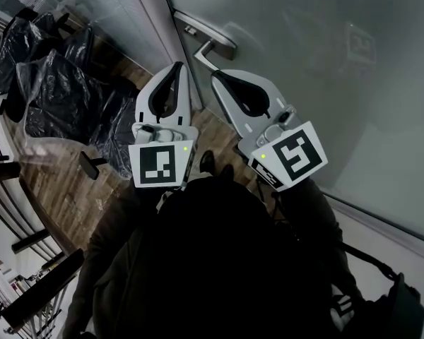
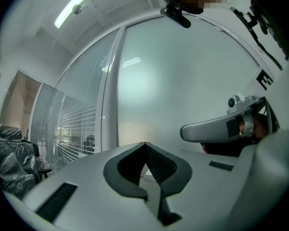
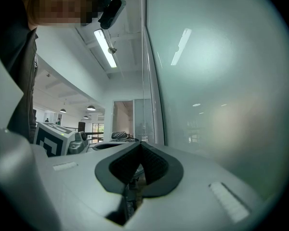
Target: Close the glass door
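Note:
The frosted glass door (image 1: 325, 69) fills the right of the head view, with its metal lever handle (image 1: 210, 39) at the near edge. My left gripper (image 1: 177, 67) is shut and empty, pointing at the door's edge just below the handle. My right gripper (image 1: 216, 75) is shut and empty too, its tip close under the handle and against or very near the glass; I cannot tell whether it touches. In the left gripper view the left gripper (image 2: 144, 144) faces the door pane (image 2: 183, 81). The right gripper (image 3: 140, 142) has the glass (image 3: 221, 81) along its right side.
Several black plastic-wrapped bundles (image 1: 56, 90) stand on the wood floor (image 1: 63, 182) to the left. A glass partition with blinds (image 2: 72, 129) and a white door frame post (image 2: 110, 90) adjoin the door. The person's dark-clothed body (image 1: 219, 260) is below the grippers.

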Demonstrator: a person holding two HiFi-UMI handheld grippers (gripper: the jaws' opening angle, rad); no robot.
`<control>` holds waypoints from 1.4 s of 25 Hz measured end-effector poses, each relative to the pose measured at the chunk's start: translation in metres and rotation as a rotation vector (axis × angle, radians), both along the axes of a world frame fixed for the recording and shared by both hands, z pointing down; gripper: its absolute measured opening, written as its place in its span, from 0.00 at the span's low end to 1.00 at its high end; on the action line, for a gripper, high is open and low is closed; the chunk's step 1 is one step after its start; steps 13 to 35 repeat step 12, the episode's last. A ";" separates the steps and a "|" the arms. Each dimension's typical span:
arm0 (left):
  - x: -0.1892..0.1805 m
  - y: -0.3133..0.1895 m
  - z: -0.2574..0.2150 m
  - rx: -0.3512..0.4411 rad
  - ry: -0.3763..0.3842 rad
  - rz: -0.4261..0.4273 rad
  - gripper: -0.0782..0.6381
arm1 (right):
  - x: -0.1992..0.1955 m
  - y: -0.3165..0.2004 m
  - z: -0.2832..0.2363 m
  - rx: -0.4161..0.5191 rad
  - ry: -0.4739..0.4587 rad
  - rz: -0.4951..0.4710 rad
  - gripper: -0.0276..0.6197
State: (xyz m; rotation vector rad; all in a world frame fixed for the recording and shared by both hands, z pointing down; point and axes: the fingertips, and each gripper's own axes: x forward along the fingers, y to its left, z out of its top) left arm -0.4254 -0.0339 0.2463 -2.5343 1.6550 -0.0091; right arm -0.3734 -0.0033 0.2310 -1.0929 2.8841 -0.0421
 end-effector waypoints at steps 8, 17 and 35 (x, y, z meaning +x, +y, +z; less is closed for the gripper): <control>-0.003 0.000 -0.001 0.000 0.001 -0.001 0.10 | -0.004 0.001 -0.002 0.004 0.004 -0.006 0.04; -0.006 -0.001 0.001 -0.004 0.007 -0.004 0.10 | -0.007 0.001 0.000 0.004 0.007 -0.009 0.04; -0.006 -0.001 0.001 -0.004 0.007 -0.004 0.10 | -0.007 0.001 0.000 0.004 0.007 -0.009 0.04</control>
